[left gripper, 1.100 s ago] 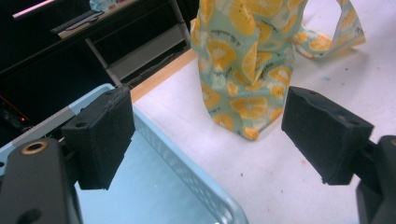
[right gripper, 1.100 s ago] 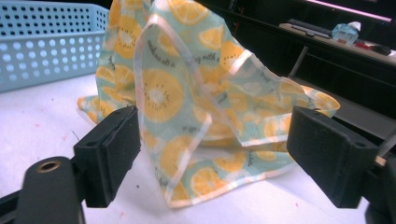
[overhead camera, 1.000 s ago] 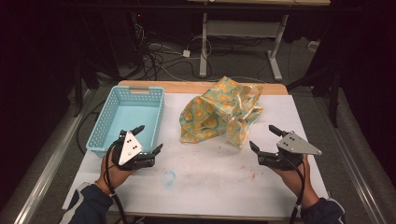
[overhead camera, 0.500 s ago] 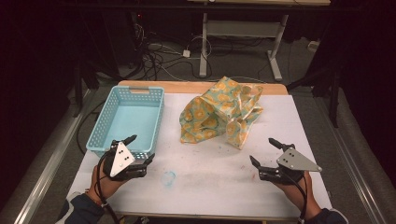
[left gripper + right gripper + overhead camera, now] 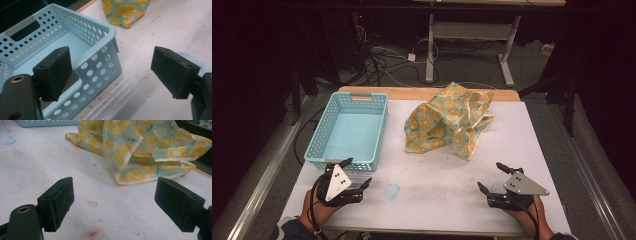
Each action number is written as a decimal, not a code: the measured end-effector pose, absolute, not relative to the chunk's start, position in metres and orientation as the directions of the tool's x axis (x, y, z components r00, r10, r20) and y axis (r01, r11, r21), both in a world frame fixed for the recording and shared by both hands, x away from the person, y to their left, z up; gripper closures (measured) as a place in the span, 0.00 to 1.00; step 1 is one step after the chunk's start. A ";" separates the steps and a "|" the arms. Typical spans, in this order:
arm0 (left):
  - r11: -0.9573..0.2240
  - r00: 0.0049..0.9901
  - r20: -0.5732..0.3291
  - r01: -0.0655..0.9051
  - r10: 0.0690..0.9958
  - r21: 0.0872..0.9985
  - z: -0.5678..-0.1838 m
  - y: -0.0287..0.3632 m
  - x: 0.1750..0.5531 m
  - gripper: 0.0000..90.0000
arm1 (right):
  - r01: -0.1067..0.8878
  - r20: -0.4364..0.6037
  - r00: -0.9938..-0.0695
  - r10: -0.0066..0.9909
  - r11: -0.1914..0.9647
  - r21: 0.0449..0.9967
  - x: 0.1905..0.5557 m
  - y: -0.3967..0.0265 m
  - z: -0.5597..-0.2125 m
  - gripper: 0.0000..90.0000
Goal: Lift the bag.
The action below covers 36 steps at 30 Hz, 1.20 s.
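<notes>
A: Two grippers rest at the near edge of the table point(image 5: 542, 125), and both have the jaws spread wide with nothing between them. The left gripper point(image 5: 356, 173) sits just beside the near wall of the blue basket point(image 5: 312, 145).

B: So this is the first risk? One jaw is already in front of the basket's corner in the left gripper view point(image 5: 110, 37).

A: Yes. If it goes forward carelessly, I think it catches the rim and pushes the basket.

B: And the right gripper point(image 5: 493, 179)?

A: It points at the fruit-print cloth point(image 5: 452, 122), which lies crumpled in the middle, well apart from it, to the right of the basket.

B: The cloth is in loose folds point(image 5: 130, 152).

A: So a grasp may take only one thin layer, and the rest drags or slips out.
</notes>
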State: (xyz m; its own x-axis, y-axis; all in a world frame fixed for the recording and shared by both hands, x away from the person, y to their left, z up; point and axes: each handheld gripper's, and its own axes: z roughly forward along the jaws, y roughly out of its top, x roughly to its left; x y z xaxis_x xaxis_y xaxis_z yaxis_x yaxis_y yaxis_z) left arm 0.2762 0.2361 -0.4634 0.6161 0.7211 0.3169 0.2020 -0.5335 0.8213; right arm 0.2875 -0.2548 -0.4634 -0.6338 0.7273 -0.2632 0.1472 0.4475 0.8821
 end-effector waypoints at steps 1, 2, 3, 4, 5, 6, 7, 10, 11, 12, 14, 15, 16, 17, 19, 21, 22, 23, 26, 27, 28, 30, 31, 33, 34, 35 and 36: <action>-0.534 0.616 0.316 0.204 0.721 0.821 -0.463 0.236 0.275 0.18 | 0.141 -0.263 -0.634 0.727 0.444 0.885 0.287 -0.255 -0.463 0.18; -0.534 0.615 0.317 0.204 0.722 0.820 -0.464 0.235 0.275 0.18 | 0.140 -0.259 -0.634 0.728 0.438 0.888 0.287 -0.255 -0.462 0.18; -0.536 0.617 0.319 0.201 0.720 0.820 -0.464 0.235 0.274 0.18 | 0.140 -0.262 -0.632 0.729 0.440 0.887 0.287 -0.254 -0.462 0.18; -0.536 0.621 0.316 0.201 0.717 0.820 -0.464 0.235 0.274 0.18 | 0.138 -0.265 -0.633 0.728 0.443 0.886 0.287 -0.254 -0.462 0.18; -0.536 0.622 0.316 0.201 0.716 0.820 -0.464 0.235 0.274 0.18 | 0.137 -0.264 -0.636 0.726 0.442 0.887 0.287 -0.254 -0.462 0.18; -0.537 0.622 0.316 0.203 0.716 0.819 -0.464 0.236 0.273 0.18 | 0.132 -0.270 -0.633 0.725 0.445 0.886 0.287 -0.253 -0.461 0.18; -0.536 0.622 0.315 0.202 0.717 0.819 -0.464 0.236 0.273 0.18 | 0.127 -0.274 -0.633 0.725 0.446 0.886 0.287 -0.253 -0.460 0.18; -0.532 0.620 0.315 0.197 0.719 0.824 -0.462 0.237 0.271 0.18 | 0.123 -0.273 -0.630 0.727 0.440 0.890 0.285 -0.253 -0.458 0.18; -0.533 0.620 0.318 0.193 0.717 0.824 -0.462 0.237 0.271 0.18 | 0.119 -0.276 -0.631 0.725 0.443 0.889 0.285 -0.253 -0.458 0.18; -0.536 0.621 0.322 0.190 0.715 0.823 -0.461 0.237 0.270 0.18 | 0.119 -0.275 -0.630 0.726 0.441 0.890 0.284 -0.253 -0.458 0.18; -0.538 0.622 0.327 0.184 0.712 0.822 -0.461 0.236 0.270 0.18 | 0.118 -0.279 -0.628 0.726 0.444 0.888 0.283 -0.253 -0.457 0.18; -0.540 0.623 0.328 0.184 0.710 0.821 -0.461 0.236 0.270 0.18 | 0.115 -0.281 -0.629 0.725 0.444 0.889 0.283 -0.253 -0.456 0.18; -0.542 0.623 0.329 0.184 0.709 0.820 -0.461 0.235 0.270 0.18 | 0.110 -0.283 -0.630 0.723 0.444 0.890 0.283 -0.253 -0.456 0.18; -0.544 0.624 0.331 0.183 0.708 0.819 -0.461 0.235 0.270 0.18 | 0.107 -0.283 -0.630 0.723 0.442 0.890 0.283 -0.253 -0.455 0.18; -0.542 0.623 0.329 0.184 0.709 0.820 -0.461 0.235 0.270 0.18 | 0.108 -0.281 -0.631 0.723 0.441 0.891 0.283 -0.253 -0.455 0.18; -0.543 0.622 0.330 0.185 0.710 0.819 -0.461 0.235 0.270 0.18 | 0.108 -0.281 -0.633 0.722 0.441 0.891 0.284 -0.253 -0.455 0.18; -0.543 0.622 0.330 0.185 0.710 0.819 -0.461 0.235 0.269 0.18 | 0.108 -0.280 -0.633 0.721 0.441 0.891 0.284 -0.252 -0.455 0.18; -0.543 0.622 0.330 0.185 0.710 0.819 -0.461 0.235 0.269 0.18 | 0.110 -0.281 -0.635 0.720 0.443 0.890 0.284 -0.252 -0.456 0.18; -0.543 0.624 0.331 0.181 0.708 0.820 -0.460 0.234 0.270 0.18 | 0.103 -0.286 -0.638 0.715 0.448 0.888 0.283 -0.252 -0.456 0.18; -0.545 0.625 0.332 0.181 0.706 0.819 -0.460 0.234 0.270 0.18 | 0.103 -0.288 -0.635 0.717 0.448 0.888 0.283 -0.253 -0.456 0.18; -0.548 0.626 0.334 0.181 0.705 0.817 -0.460 0.233 0.270 0.18 | 0.105 -0.286 -0.634 0.719 0.446 0.889 0.283 -0.253 -0.456 0.18; -0.549 0.628 0.334 0.182 0.703 0.816 -0.461 0.233 0.270 0.18 | 0.106 -0.283 -0.631 0.722 0.441 0.891 0.283 -0.254 -0.455 0.18; -0.550 0.629 0.333 0.183 0.703 0.815 -0.461 0.233 0.270 0.18 | 0.106 -0.283 -0.630 0.723 0.441 0.891 0.283 -0.254 -0.455 0.18; -0.552 0.630 0.334 0.183 0.701 0.814 -0.461 0.232 0.270 0.18 | 0.107 -0.280 -0.630 0.724 0.439 0.892 0.282 -0.254 -0.455 0.18; -0.553 0.629 0.336 0.182 0.701 0.813 -0.461 0.232 0.270 0.18 | 0.105 -0.285 -0.631 0.722 0.443 0.890 0.283 -0.254 -0.455 0.18; -0.553 0.629 0.337 0.181 0.701 0.813 -0.460 0.232 0.269 0.18 | 0.102 -0.287 -0.633 0.719 0.445 0.889 0.283 -0.253 -0.455 0.18; -0.553 0.628 0.338 0.180 0.701 0.814 -0.460 0.232 0.269 0.18 | 0.101 -0.286 -0.634 0.718 0.444 0.890 0.283 -0.253 -0.455 0.18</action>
State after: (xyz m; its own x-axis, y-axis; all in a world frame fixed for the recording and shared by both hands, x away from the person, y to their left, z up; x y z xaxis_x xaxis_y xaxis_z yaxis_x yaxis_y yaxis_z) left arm 0.2693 0.2323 -0.4600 0.6275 0.7015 0.3379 0.1798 -0.5528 0.8137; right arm 0.2826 -0.2535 -0.4551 -0.6340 0.7184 -0.2861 0.1010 0.4438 0.8904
